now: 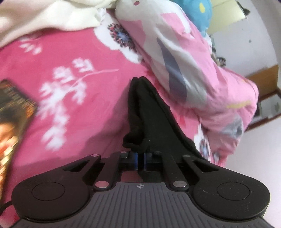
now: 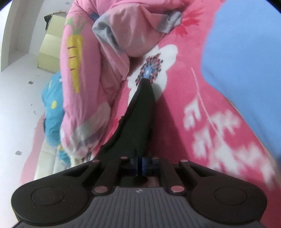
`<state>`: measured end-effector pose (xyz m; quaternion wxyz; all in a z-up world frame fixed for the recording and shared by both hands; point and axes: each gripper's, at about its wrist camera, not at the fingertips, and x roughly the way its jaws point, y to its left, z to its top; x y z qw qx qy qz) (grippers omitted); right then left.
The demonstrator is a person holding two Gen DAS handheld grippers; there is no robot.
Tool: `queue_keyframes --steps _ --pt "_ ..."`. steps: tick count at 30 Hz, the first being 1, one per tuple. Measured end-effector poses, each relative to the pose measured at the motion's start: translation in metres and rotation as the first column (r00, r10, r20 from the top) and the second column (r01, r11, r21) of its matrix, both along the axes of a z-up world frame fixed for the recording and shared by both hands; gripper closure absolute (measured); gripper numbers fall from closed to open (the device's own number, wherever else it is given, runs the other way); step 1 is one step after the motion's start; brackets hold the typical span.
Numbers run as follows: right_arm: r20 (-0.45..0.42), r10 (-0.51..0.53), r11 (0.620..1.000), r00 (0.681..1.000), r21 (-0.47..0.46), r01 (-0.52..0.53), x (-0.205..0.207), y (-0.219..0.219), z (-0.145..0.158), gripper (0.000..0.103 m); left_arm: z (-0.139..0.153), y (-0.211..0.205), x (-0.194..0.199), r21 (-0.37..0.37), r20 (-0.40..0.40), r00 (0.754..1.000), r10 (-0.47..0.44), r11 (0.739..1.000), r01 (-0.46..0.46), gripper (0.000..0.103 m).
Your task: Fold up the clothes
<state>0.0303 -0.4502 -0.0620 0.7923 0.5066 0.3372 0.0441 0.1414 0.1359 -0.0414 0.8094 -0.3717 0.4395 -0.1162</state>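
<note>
Nearest the lens in the left wrist view, the left gripper (image 1: 140, 156) has its two black fingers pressed together on a bunched edge of a black knitted fabric garment (image 1: 149, 112); the cloth runs straight away from the pinch along the finger line, its long axis pointing forward and narrowing to a peak over the bed; a small rolled lump of it bulges just left of the fingers, and a broader flap slopes off to the right; the weave is matte, dark and unpatterned. In the right wrist view the right gripper (image 2: 140, 162) likewise has its fingers clamped together on the same black cloth (image 2: 142, 112), which stretches taut and smooth ahead, tapering to a point over a white printed flower; it hangs just above a deep pink bedsheet with white flower and leaf prints (image 1: 66, 73). A bulky pale pink quilt with grey patches and a carrot print (image 2: 84, 70) lies heaped close beside the cloth; a bright blue plush item (image 2: 52, 112) sits past the quilt; a cream white cloth (image 1: 43, 15) lies at the far left; a printed book or magazine cover (image 1: 12, 114) rests on the sheet, blurred; a light blue sleeve or garment (image 2: 245, 61) fills the right wrist view's right side, too blurred to tell more.
</note>
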Motion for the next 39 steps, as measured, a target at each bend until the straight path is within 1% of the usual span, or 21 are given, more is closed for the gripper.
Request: queue_keyframes --steps 4,7,8,10,11,12,13,14,15,16,18,20,22,25,27,30,31,33,34,36,39 --pt "-0.028 0.019 0.999 0.999 0.033 -0.018 -0.072 0.007 -0.001 0.098 0.003 0.015 -0.059 0.047 -0.017 0.999 -0.048 0.998 0.049 0.099" --pt "-0.045 0.015 0.998 0.999 0.059 -0.013 -0.125 0.017 -0.008 0.098 -0.006 0.024 -0.104 0.093 -0.038 0.996 -0.076 0.993 0.079 0.099" --pt "-0.061 0.016 0.999 0.998 0.039 -0.013 -0.135 0.020 -0.013 0.098 -0.011 0.026 -0.115 0.106 -0.047 0.994 -0.094 0.989 0.099 0.098" --pt "-0.100 0.016 1.000 0.995 -0.022 -0.018 -0.150 0.025 -0.023 0.094 -0.028 0.026 -0.124 0.142 -0.057 0.988 -0.141 0.979 0.147 0.093" --pt "-0.119 0.012 0.998 0.993 -0.062 -0.019 -0.154 0.025 -0.026 0.090 -0.033 0.027 -0.128 0.171 -0.052 0.987 -0.151 0.973 0.158 0.086" --pt "-0.137 0.006 0.994 0.991 -0.105 -0.020 -0.155 0.025 -0.028 0.091 -0.033 0.027 -0.131 0.208 -0.036 0.988 -0.151 0.966 0.155 0.080" --pt "-0.133 0.001 0.992 0.991 -0.123 -0.018 -0.157 0.025 -0.024 0.086 -0.031 0.028 -0.133 0.238 -0.020 0.989 -0.150 0.960 0.150 0.072" --pt "-0.120 -0.002 0.991 0.993 -0.131 -0.014 -0.159 0.024 -0.020 0.073 -0.026 0.029 -0.134 0.260 -0.001 0.989 -0.147 0.955 0.142 0.069" --pt "-0.100 -0.006 0.984 0.995 -0.176 -0.012 -0.162 0.024 -0.009 0.065 -0.021 0.030 -0.135 0.281 0.023 0.989 -0.147 0.950 0.135 0.068" --pt "-0.079 -0.011 0.966 0.997 -0.258 -0.010 -0.163 0.028 0.004 0.062 -0.015 0.030 -0.137 0.309 0.055 0.988 -0.147 0.943 0.123 0.067" --pt "-0.039 -0.015 0.901 0.999 -0.433 -0.004 -0.164 0.038 0.030 0.061 -0.001 0.029 -0.137 0.380 0.121 0.982 -0.144 0.921 0.088 0.059" --pt "0.006 0.028 0.836 1.000 -0.549 -0.020 -0.155 0.055 0.049 0.060 0.008 0.023 -0.133 0.439 0.171 0.973 -0.153 0.896 0.064 0.052" --pt "0.047 0.098 0.762 0.994 -0.645 -0.045 -0.142 0.078 0.064 0.060 0.012 0.014 -0.127 0.472 0.196 0.967 -0.166 0.880 0.055 0.049" --pt "0.088 0.251 0.639 0.964 -0.763 -0.097 -0.109 0.123 0.077 0.060 0.012 0.000 -0.115 0.497 0.223 0.958 -0.183 0.866 0.050 0.049" --pt "0.081 0.369 0.548 0.926 -0.824 -0.146 -0.077 0.160 0.074 0.061 0.011 -0.008 -0.108 0.506 0.239 0.951 -0.194 0.861 0.048 0.049" --pt "0.043 0.523 0.457 0.851 -0.857 -0.238 -0.033 0.211 0.064 0.067 0.005 -0.024 -0.096 0.532 0.246 0.943 -0.226 0.844 0.063 0.049" --pt "0.023 0.558 0.435 0.830 -0.859 -0.268 -0.019 0.224 0.060 0.072 0.001 -0.028 -0.094 0.549 0.241 0.942 -0.235 0.833 0.067 0.049" --pt "-0.036 0.603 0.408 0.797 -0.845 -0.346 0.018 0.244 0.046 0.080 -0.009 -0.036 -0.089 0.587 0.219 0.944 -0.246 0.806 0.074 0.049" --pt "-0.063 0.611 0.407 0.789 -0.829 -0.382 0.038 0.250 0.037 0.083 -0.013 -0.038 -0.087 0.596 0.208 0.946 -0.248 0.799 0.079 0.049" --pt "-0.116 0.623 0.411 0.774 -0.793 -0.450 0.077 0.261 0.019 0.088 -0.022 -0.035 -0.085 0.592 0.190 0.951 -0.245 0.801 0.088 0.049" --pt "-0.086 0.591 0.466 0.802 -0.775 -0.426 0.093 0.251 0.015 0.089 -0.031 -0.030 -0.085 0.578 0.181 0.954 -0.239 0.811 0.093 0.049"
